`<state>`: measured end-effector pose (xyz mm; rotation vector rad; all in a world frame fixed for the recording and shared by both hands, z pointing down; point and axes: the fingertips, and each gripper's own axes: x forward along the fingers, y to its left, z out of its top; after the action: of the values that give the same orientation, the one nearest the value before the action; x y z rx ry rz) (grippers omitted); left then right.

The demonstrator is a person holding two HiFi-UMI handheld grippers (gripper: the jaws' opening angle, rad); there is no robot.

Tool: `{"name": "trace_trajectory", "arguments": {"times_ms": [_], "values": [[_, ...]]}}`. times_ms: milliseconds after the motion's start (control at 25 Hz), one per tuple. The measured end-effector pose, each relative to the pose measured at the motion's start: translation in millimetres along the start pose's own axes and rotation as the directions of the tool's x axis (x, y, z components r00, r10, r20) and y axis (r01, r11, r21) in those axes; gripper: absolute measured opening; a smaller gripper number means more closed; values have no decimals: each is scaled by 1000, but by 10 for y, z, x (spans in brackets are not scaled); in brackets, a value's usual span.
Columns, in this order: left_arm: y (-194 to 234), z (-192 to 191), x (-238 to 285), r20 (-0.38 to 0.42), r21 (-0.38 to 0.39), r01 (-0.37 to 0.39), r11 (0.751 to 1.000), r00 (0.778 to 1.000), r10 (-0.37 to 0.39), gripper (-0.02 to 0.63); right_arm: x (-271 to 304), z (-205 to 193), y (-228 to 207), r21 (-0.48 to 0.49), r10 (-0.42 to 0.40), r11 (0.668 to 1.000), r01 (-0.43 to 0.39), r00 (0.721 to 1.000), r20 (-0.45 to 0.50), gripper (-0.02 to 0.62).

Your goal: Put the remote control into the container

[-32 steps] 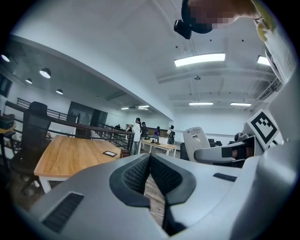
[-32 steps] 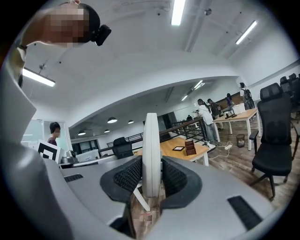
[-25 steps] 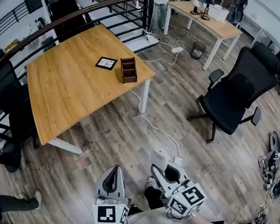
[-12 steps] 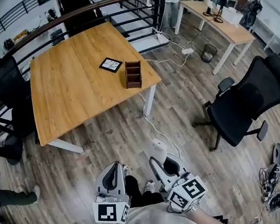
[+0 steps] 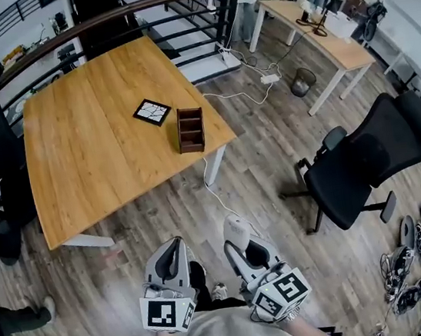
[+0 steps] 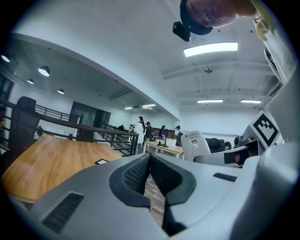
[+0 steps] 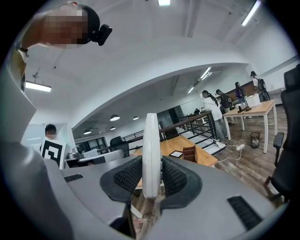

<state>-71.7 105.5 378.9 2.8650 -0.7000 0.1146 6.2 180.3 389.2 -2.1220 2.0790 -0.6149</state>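
Note:
A white remote control stands on edge between the jaws of my right gripper, which is shut on it low over the wooden floor. In the right gripper view the remote rises out of the pads of that gripper. Beside it my left gripper is shut with nothing in it, and its pads meet in the left gripper view. The container, a brown wooden box with compartments, stands near the right edge of the wooden table, far ahead of both grippers; it also shows small in the right gripper view.
A black square tile lies on the table just left of the container. A white cable runs across the floor from the table. A black office chair stands at the right. A metal railing runs behind the table. People stand at a far desk.
The table and container have shifted left and slightly lower in the head view as the person moves. Both grippers keep their pose, the right one still holding the remote.

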Motion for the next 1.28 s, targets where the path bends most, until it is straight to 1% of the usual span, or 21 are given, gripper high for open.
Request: {"name": "trace_trajectory", "arguments": {"times_ms": [80, 160, 280, 400, 520, 680, 760, 960, 1120, 1200, 1280], "values": [[192, 49, 258, 2, -6, 6, 1000, 1000, -6, 14, 313, 61, -96, 0, 10, 1000, -10, 1000, -17, 129], [425, 58, 474, -8, -14, 4, 1000, 1000, -4, 14, 643, 94, -113, 3, 39, 999, -39, 998, -40, 129], [809, 85, 786, -26, -29, 1, 1000, 1000, -1, 14, 1133, 185, -19, -2, 107, 994, -108, 992, -60, 129], [1111, 203, 1107, -22, -34, 21, 999, 1000, -22, 14, 1558, 298, 82, -6, 179, 984, -180, 982, -66, 129], [1299, 297, 1381, -14, -39, 43, 998, 999, -43, 14, 1874, 361, 125, -10, 235, 972, -237, 968, -90, 129], [1454, 383, 1641, -5, -46, 92, 995, 996, -92, 14, 2174, 396, 193, -19, 293, 954, -298, 947, -134, 129], [1500, 443, 1752, 8, -52, 120, 991, 993, -120, 14, 2286, 399, 164, -25, 295, 953, -303, 942, -161, 129], [1487, 520, 2026, 16, -26, 179, 983, 984, -179, 14, 2472, 481, -91, -104, 210, 966, -237, 953, -216, 129], [1446, 541, 2206, 16, -14, 194, 981, 981, -194, 14, 2573, 518, -284, -202, 173, 952, -231, 947, -271, 129], [1421, 543, 2301, 19, -9, 196, 981, 980, -196, 14, 2643, 521, -406, -218, 165, 947, -234, 941, -295, 129], [1400, 585, 2431, 45, -22, 185, 983, 982, -184, 14, 2720, 558, -553, -211, 167, 949, -234, 942, -292, 129]]}}
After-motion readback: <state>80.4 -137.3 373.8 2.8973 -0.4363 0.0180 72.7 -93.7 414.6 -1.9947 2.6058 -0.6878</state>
